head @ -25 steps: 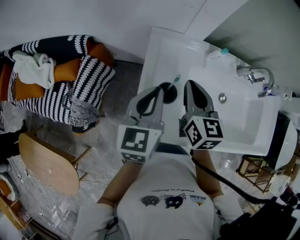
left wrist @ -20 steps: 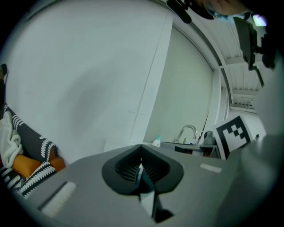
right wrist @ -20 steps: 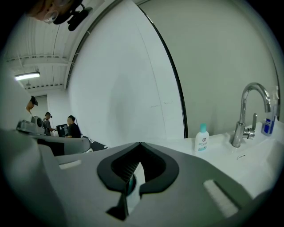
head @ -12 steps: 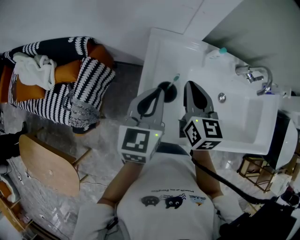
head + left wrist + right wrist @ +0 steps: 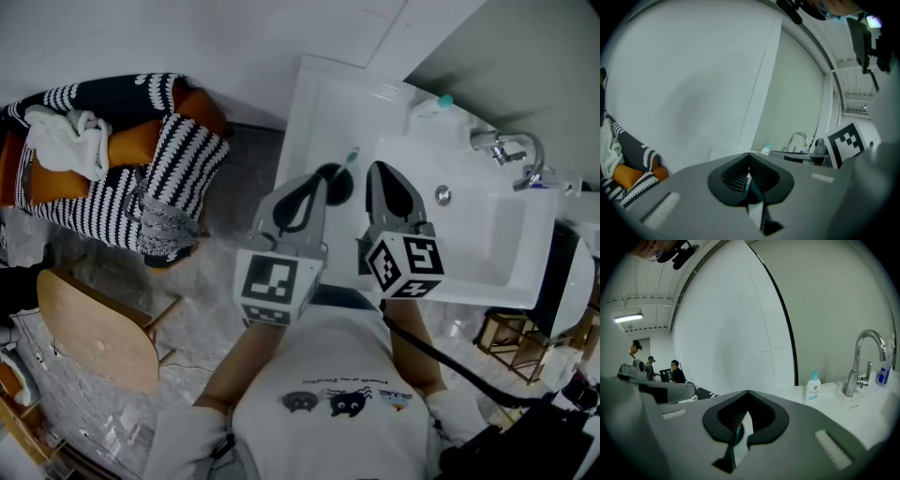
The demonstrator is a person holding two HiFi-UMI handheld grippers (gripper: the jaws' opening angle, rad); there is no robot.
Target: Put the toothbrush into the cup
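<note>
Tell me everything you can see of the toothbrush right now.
Of the toothbrush only the upper end shows in the head view: a slim stem with a teal head, plastic by its look. It stands tilted in the dark cup on the white counter, leaning toward the sink; its lower part is hidden in the cup. The left claw, shut, hovers close beside the cup, not visibly gripping the brush.

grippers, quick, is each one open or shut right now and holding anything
Left gripper: shut, jaw tips together, nothing gripped.
Right gripper: shut, jaw tips together, nothing gripped.
</note>
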